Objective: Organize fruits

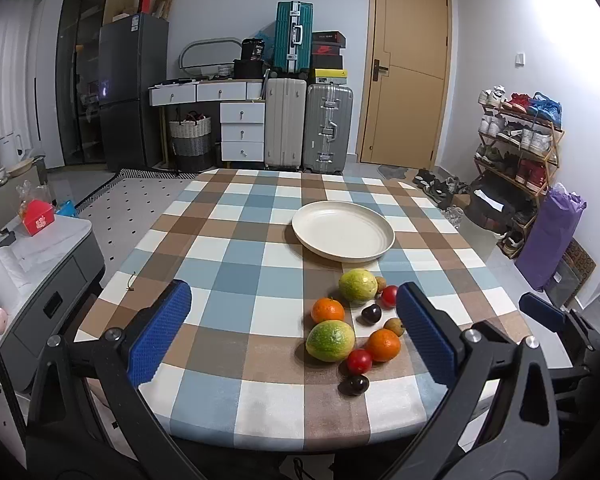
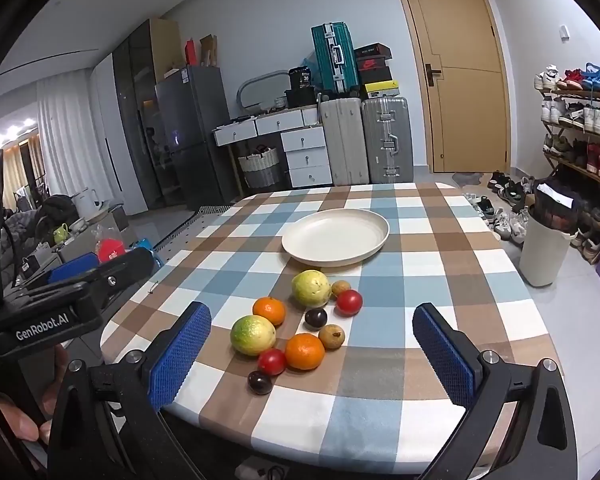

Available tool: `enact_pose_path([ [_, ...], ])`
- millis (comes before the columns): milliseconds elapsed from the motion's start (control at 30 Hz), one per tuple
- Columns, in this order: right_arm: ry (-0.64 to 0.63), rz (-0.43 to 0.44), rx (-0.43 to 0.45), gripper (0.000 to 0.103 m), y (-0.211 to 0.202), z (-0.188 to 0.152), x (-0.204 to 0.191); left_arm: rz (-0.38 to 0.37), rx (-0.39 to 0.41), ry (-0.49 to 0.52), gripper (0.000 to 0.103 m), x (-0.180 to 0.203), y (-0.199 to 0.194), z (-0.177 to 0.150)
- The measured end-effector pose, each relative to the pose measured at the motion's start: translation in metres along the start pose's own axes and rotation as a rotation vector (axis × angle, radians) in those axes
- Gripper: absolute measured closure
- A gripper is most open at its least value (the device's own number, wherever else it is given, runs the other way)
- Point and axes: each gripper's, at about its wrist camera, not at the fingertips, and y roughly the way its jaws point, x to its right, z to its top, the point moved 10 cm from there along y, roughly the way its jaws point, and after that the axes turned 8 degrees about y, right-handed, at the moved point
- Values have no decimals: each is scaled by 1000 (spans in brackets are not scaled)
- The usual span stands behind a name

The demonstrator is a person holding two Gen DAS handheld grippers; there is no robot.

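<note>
Task not started, by look of it: plate (image 2: 336,240) sat empty mid-table, toward far edge. All fruit lay on checked tablecloth (image 2: 420,280) between plate and near edge: two green-yellow guavas (image 2: 253,335), two oranges (image 2: 305,351), two red fruits (image 2: 349,302), two dark plums (image 2: 315,318), two small brown fruits (image 2: 331,336). Everything left to move.

Left gripper (image 1: 296,332) hovered over near edge, tilted down, jaws spread wide, holding nothing. Right gripper (image 2: 312,356) same: spread, empty, aimed at cluster.

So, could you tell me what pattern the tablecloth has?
The tablecloth is checked in blue, brown and white squares, clearest in the right wrist view.
</note>
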Motion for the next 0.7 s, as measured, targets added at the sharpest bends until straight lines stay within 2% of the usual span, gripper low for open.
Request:
enact_pose_path([
  [700,-7,28,6,0,-10,0,-7,-4,9,-9,1,-1,-11,0],
])
